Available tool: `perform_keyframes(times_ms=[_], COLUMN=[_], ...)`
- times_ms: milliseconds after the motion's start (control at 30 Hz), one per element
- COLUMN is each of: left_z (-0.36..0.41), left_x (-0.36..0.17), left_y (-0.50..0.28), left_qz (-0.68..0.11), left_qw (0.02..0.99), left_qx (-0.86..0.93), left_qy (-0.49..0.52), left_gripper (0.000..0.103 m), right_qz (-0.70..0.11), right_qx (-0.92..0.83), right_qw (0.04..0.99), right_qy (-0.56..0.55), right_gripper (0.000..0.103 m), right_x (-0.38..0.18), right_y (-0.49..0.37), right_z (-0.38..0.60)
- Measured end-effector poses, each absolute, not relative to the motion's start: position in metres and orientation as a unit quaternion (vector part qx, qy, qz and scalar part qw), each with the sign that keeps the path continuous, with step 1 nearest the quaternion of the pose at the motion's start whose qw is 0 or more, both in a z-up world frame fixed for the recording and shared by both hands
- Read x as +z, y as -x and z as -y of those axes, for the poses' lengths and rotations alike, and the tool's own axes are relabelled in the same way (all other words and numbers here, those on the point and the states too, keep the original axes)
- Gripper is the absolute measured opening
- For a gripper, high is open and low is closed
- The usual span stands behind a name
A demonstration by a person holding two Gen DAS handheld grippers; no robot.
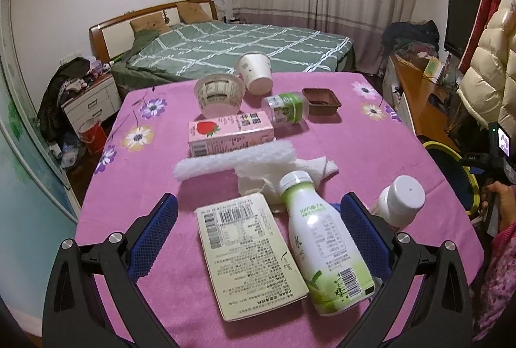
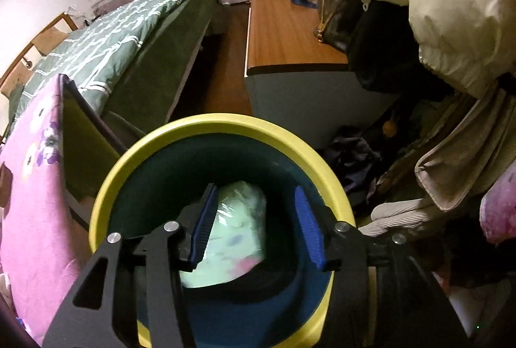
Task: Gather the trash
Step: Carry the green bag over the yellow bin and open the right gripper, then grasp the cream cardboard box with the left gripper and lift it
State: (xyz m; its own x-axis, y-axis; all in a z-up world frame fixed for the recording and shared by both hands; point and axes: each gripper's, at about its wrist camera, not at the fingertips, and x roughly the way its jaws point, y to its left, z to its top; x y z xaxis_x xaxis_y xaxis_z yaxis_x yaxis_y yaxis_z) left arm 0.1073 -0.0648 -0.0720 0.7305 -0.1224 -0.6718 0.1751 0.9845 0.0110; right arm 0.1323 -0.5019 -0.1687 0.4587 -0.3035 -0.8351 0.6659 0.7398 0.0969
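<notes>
The right gripper point(image 2: 256, 220) hangs over the bin point(image 2: 106, 196), jaws spread and holding nothing; a pale packet point(image 2: 232, 238) lies blurred inside. The left gripper point(image 1: 258, 219) hovers wide open over the tabletop point(image 1: 371, 135), straddling a carton point(image 1: 248, 254) and a green bottle point(image 1: 322, 251). Those two lie touching, so closing on both would likely slip; better to centre on the bottle alone. A white bottle point(image 1: 403, 199) just beside the right finger could get knocked. Tissue point(image 1: 254, 167), a pink carton point(image 1: 230, 133) and cups point(image 1: 254, 72) wait further off.
</notes>
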Motion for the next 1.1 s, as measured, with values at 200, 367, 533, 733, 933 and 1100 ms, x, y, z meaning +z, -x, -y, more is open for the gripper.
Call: perform_keyframes(times_ms=[200, 367, 533, 733, 933, 1100], left_z=[0.063, 0.046, 0.042, 0.046, 0.058, 0.035], left_x=[-0.088, -0.107, -0.126, -0.139, -0.145, -0.146], left_y=[-0.104, -0.096, -0.089, -0.084, -0.085, -0.096], left_qz=[-0.383, -0.415, -0.445, -0.456, -0.461, -0.471], left_qw=[0.919, 0.907, 0.892, 0.885, 0.881, 0.880], left_qx=[-0.079, -0.069, -0.070, -0.083, -0.098, -0.061], left_qy=[-0.046, -0.032, -0.031, -0.037, -0.045, -0.030], left_gripper=[0.099, 0.098, 0.096, 0.096, 0.096, 0.095], right_qz=[-0.411, -0.396, -0.391, -0.390, -0.393, -0.397], right_qx=[-0.280, -0.265, -0.246, -0.233, -0.221, -0.215], right_qw=[0.844, 0.857, 0.866, 0.871, 0.873, 0.872], right_qy=[-0.201, -0.195, -0.192, -0.189, -0.189, -0.189], right_gripper=[0.051, 0.054, 0.055, 0.055, 0.055, 0.055], right_x=[-0.150, -0.134, -0.125, -0.122, -0.125, -0.131], right_y=[-0.126, -0.121, -0.120, -0.120, -0.122, -0.123], right_z=[0.487, 0.474, 0.460, 0.449, 0.442, 0.441])
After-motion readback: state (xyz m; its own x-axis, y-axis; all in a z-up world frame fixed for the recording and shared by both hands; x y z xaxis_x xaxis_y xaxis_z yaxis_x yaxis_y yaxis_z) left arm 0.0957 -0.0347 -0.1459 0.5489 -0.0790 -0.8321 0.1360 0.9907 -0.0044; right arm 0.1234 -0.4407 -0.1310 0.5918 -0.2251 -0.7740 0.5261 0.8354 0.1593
